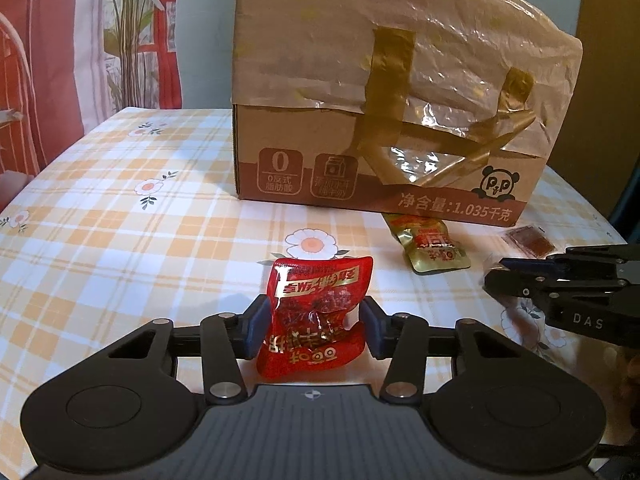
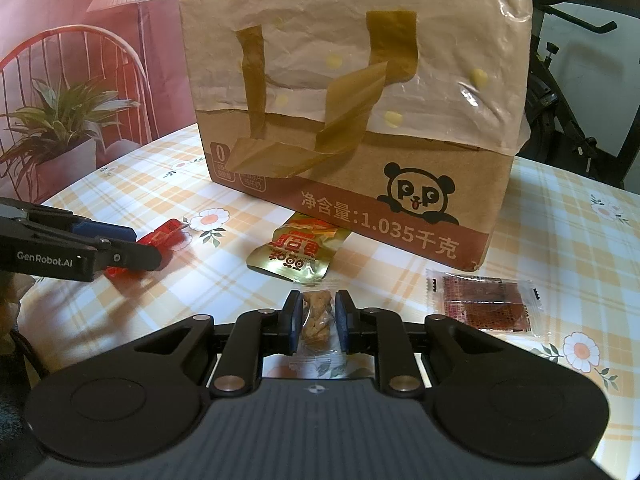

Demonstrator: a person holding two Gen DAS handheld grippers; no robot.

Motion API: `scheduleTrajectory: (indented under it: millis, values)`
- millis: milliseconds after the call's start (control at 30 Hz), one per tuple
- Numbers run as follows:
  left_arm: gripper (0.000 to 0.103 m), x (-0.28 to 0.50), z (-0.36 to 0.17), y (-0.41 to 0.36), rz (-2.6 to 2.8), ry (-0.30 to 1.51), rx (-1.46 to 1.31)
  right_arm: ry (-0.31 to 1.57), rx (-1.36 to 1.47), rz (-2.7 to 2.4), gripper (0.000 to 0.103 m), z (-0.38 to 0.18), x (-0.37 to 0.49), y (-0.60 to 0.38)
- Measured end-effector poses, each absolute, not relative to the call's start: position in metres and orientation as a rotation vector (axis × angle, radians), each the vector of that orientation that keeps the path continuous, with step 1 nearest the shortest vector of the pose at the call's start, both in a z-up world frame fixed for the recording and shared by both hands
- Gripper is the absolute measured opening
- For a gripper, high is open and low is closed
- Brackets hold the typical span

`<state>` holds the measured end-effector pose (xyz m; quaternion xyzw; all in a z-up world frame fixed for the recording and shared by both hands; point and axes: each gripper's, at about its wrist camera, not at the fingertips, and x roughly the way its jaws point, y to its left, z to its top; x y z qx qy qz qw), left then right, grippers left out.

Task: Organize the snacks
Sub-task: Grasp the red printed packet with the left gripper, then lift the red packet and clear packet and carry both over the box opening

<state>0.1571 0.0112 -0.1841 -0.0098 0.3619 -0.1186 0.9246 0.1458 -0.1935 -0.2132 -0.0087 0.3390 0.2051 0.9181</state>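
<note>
1. Snacks lie on the checked flower-print tablecloth (image 1: 120, 240) before the taped cardboard box (image 1: 380, 100).
2. Your left gripper (image 1: 314, 330) has its blue pads against both sides of the red snack packet (image 1: 316, 312), jaws partly closed around it.
3. Your right gripper (image 2: 318, 318) is fully closed on a clear-wrapped brown snack (image 2: 316, 316).
4. A gold snack packet (image 2: 300, 252) lies at the box's foot, one end touching it.
5. A flat dark-red sachet (image 2: 484, 300) lies to the right, near the box corner.
</note>
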Motion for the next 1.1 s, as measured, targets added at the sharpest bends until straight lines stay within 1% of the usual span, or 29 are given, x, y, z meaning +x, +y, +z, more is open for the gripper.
scheduleTrajectory:
  millis: [33,67,333,367,400,433,500,700,1100]
  values:
    - [0.044,0.157,-0.183,0.011,-0.244,0.736,-0.020,0.697,-0.018,0.422,0.019,-0.213,0.146,-0.193]
    - [0.032,0.157,-0.182,0.011,-0.245,0.733,-0.015,0.697,-0.019,0.422,0.019,-0.213,0.146,-0.193]
    - [0.031,0.157,-0.180,0.012,-0.255,0.725,-0.015,0.695,-0.020,0.422,0.019,-0.213,0.145,-0.193]
    - [0.029,0.157,-0.180,0.013,-0.256,0.721,-0.022,0.695,-0.019,0.422,0.019,-0.213,0.145,-0.193]
    - [0.023,0.156,-0.178,0.015,-0.257,0.712,-0.029,0.694,-0.018,0.423,0.019,-0.213,0.146,-0.193]
    - [0.019,0.154,-0.176,0.015,-0.256,0.692,-0.028,0.694,-0.017,0.423,0.019,-0.213,0.146,-0.193]
    - [0.016,0.152,-0.171,0.014,-0.265,0.672,-0.024,0.691,-0.017,0.425,0.019,-0.213,0.145,-0.194]
    - [0.013,0.151,-0.169,0.016,-0.276,0.662,-0.041,0.691,-0.018,0.428,0.019,-0.213,0.146,-0.194]
    - [0.012,0.151,-0.159,0.020,-0.289,0.630,-0.082,0.695,-0.016,0.430,0.019,-0.214,0.146,-0.195]
